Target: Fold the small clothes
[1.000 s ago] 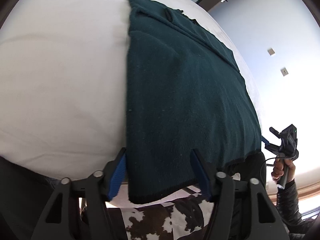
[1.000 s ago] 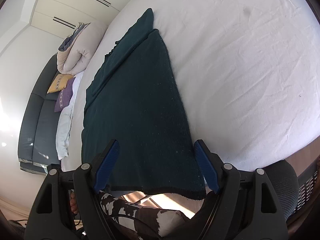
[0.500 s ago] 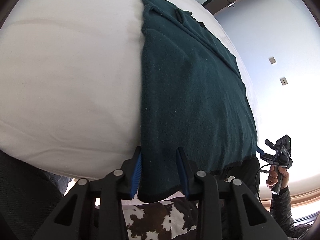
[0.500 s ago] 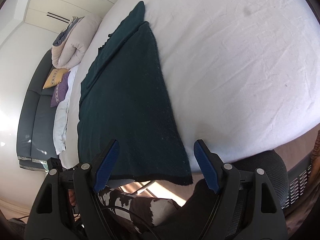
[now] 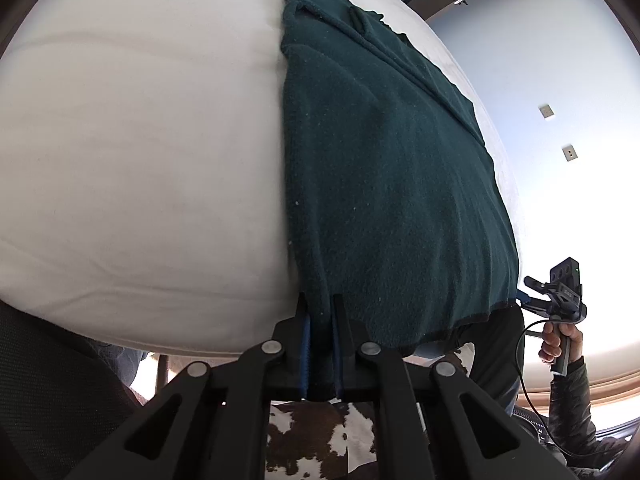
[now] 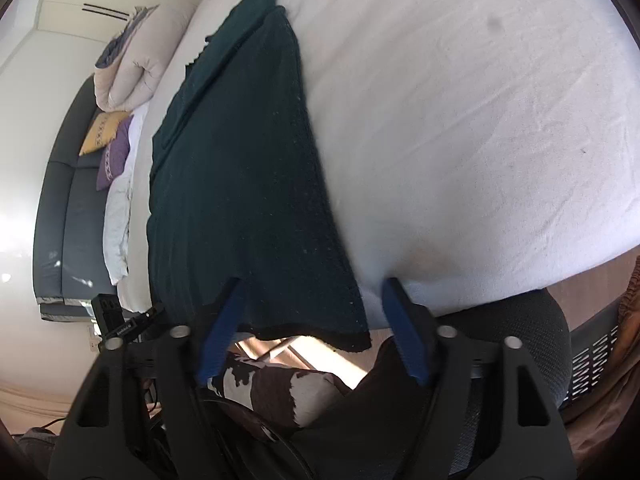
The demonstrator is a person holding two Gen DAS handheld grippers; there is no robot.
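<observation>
At the bottom centre, the left gripper clamps the near left corner of the dark green garment spread on the white bed, while the right gripper, apparently near its other corner, shows at the right edge.

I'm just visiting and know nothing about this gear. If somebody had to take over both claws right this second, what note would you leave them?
Left claw: shut on the near left corner of the dark green garment.
Right claw: closing, its pads not yet pressing; the garment's near right corner hangs between them.
Garment: spread lengthwise on the white bed, its near hem hanging over the bed's edge towards you. The far end shows a strip already folded in.
Done: left corner gripped.
Left: finish the right grip, then probably lift both corners and carry the hem to the far end to fold it in half.
</observation>
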